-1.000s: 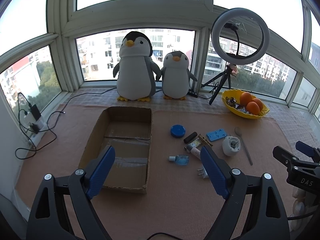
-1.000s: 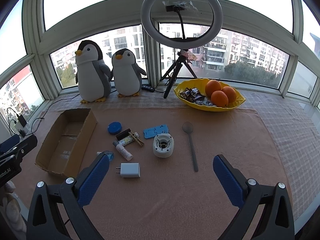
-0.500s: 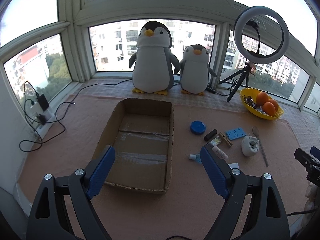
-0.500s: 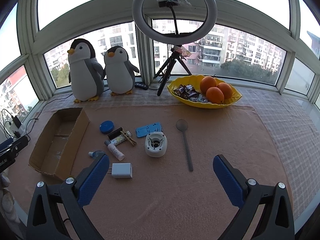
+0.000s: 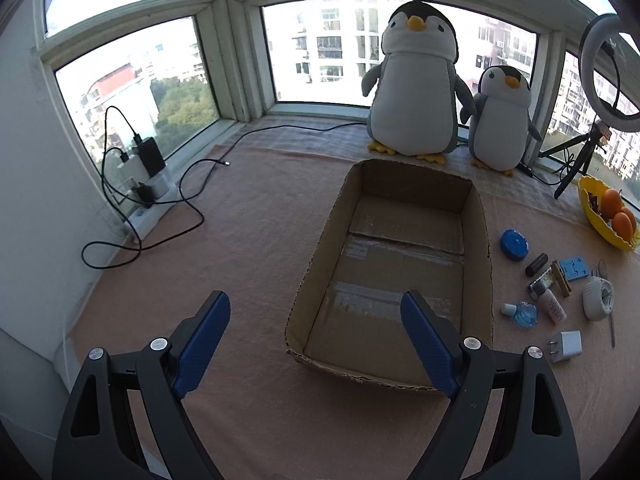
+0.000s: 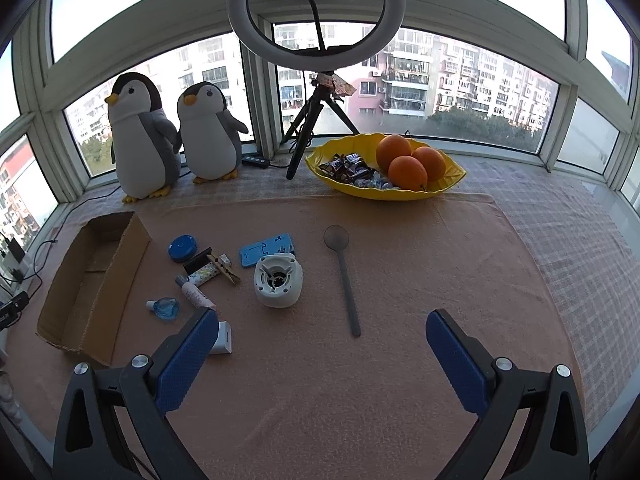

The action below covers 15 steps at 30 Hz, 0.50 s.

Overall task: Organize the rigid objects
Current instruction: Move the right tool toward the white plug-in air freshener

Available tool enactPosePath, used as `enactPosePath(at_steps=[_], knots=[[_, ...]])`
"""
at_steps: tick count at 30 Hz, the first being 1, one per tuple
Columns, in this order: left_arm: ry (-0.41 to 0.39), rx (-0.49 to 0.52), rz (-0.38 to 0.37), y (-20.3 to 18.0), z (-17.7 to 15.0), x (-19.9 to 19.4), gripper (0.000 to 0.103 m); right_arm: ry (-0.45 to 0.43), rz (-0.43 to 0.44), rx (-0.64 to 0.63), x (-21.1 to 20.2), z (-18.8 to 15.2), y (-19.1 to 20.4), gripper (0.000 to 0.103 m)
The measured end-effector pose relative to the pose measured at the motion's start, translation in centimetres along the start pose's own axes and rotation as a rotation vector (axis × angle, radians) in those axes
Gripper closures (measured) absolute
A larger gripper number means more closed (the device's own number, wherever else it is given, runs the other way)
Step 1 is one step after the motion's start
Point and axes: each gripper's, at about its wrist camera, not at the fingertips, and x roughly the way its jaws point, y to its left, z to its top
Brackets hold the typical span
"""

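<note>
Left wrist view: the left gripper hangs above the near-left corner of an open cardboard box. Its blue fingers are spread wide and hold nothing. The box sits on the peach-covered bench with nothing inside it. Two plush penguins stand behind the box at the window.

Right wrist view: the right gripper hangs over bare cloth, its fingers spread wide and holding nothing. The loose items lie in a cluster just right of the box: a blue lid, a black stick, a clothespin, a patterned tube, a pink-white tube, a small blue bottle, a blue flat piece and a white round part. A white charger lies nearest, partly hidden behind the left finger. A grey spoon lies apart, to the right of the round part, bowl pointing away. A yellow bowl with oranges and wrapped sweets stands at the far edge, beside a ring light on a tripod.
</note>
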Motion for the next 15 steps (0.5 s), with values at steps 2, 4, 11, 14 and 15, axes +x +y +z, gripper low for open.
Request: enactPosePath(at_steps=[2, 4, 11, 14, 15], knots=[[0.029, -0.008, 0.002, 0.6, -0.2, 1.2, 0.016, 0.002, -0.002, -0.001, 0.3, 0.0, -0.4, 0.001], [0.069, -0.026, -0.014, 1.2, -0.5, 2.5, 0.016, -0.001, -0.009, -0.001, 0.5, 0.0, -0.8, 0.001], [0.147, -0.014, 0.044, 2.1, -1.8, 6.7, 0.016, -0.01, -0.005, -0.003, 1.7, -0.5, -2.9, 0.001], [0.177, -0.013, 0.041, 2.1, -2.2, 7.8, 0.017, 0.006, -0.018, -0.008, 2.6, -0.7, -3.3, 0.001], [0.185, -0.014, 0.037, 2.1, -2.3, 8.2, 0.017, 0.011, -0.017, -0.006, 2.9, -0.7, -3.5, 0.001]])
